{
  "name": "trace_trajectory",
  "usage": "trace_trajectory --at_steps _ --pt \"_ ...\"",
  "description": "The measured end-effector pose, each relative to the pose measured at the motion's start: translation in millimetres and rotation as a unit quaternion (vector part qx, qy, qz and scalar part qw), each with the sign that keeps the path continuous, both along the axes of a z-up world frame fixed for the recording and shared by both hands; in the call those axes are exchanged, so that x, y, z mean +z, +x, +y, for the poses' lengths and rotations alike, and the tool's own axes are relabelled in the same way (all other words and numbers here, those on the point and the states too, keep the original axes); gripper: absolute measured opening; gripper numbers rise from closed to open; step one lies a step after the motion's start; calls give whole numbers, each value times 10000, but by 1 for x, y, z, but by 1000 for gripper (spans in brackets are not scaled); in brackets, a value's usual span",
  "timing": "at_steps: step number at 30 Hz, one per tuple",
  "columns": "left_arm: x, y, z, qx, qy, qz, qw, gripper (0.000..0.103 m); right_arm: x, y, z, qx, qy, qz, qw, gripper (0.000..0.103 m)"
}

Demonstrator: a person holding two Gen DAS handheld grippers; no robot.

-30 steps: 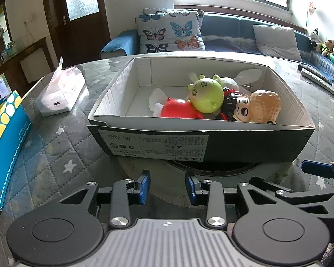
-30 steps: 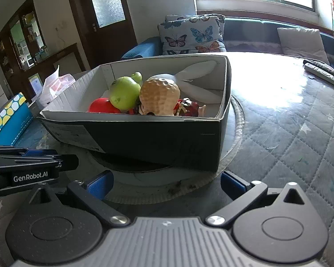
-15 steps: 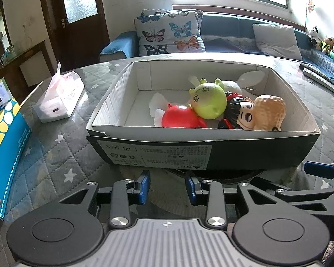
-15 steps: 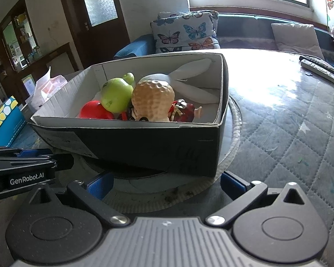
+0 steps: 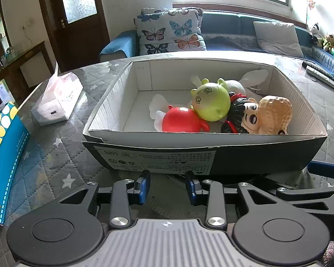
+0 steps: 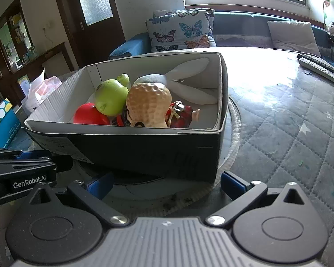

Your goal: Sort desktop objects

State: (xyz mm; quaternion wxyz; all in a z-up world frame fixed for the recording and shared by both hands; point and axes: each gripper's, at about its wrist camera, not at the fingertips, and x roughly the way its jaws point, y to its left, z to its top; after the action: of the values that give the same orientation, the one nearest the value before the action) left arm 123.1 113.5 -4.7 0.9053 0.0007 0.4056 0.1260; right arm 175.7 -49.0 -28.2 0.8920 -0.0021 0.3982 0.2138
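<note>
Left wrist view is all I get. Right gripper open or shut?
Observer: Open. The right wrist view shows the right gripper with its jaws spread wide and nothing between them.
Operator: What's behind the peanut toy?
Observer: The doll. Its red body lies there, with one arm sticking out toward the right end wall of the box.
Operator: What's the box sitting on?
Observer: A round white mat. Its rim curves out past the box's right end.
</note>
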Motion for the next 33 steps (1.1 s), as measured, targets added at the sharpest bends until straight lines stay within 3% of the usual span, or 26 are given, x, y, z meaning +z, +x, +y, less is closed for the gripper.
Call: trace_trajectory --at_steps 33 --pt "0 4 2 -5 19 6 10000 37 -2 6 8 -5 -105 18 9999 103"
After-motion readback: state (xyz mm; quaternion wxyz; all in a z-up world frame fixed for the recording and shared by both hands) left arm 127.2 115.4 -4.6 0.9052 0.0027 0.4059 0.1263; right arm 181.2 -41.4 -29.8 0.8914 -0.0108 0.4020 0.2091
